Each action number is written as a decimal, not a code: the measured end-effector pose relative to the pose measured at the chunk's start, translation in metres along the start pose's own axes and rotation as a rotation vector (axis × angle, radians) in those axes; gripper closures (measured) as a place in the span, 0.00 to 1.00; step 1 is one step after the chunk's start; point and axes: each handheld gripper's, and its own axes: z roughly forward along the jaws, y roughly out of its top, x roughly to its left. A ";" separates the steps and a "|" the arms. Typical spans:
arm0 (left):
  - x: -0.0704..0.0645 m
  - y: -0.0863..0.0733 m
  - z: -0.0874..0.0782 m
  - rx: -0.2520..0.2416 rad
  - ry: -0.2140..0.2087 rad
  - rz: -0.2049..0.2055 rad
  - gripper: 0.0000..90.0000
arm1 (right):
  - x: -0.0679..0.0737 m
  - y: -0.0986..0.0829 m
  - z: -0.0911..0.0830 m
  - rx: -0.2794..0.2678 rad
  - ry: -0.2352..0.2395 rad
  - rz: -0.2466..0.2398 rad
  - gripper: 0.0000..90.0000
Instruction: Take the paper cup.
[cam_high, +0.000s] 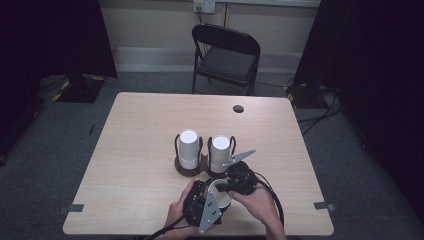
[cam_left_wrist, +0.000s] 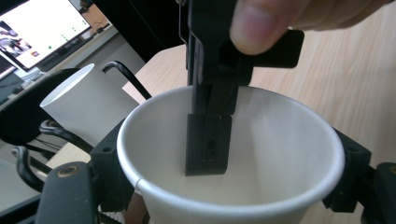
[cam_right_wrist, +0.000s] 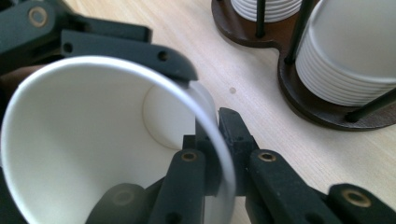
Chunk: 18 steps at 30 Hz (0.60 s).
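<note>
left gripper clasps the white paper cup around its outer wall, jaws pressed on either side. right gripper, just beside it, pinches the cup's rim, one jaw inside, one outside. ahead of both grippers, two stacks of white paper cups stand in a dark wooden holder on the light wood worktop.

Cup stacks just ahead; bare table leftward.

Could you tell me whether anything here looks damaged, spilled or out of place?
Nothing stands out. The paper cup is whole and empty, held by both hand-held grippers, and the two cup stacks sit upright in their wooden holder.
</note>
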 end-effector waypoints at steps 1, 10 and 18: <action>0.000 0.001 0.001 0.005 0.008 0.014 0.25 | 0.000 0.001 0.001 0.001 -0.004 0.000 0.97; 0.003 -0.002 0.000 -0.003 0.034 -0.009 0.25 | 0.000 -0.001 -0.002 -0.030 -0.016 0.017 0.90; 0.006 -0.005 -0.002 -0.020 0.027 -0.078 0.25 | -0.003 -0.005 -0.008 -0.111 -0.021 0.049 0.81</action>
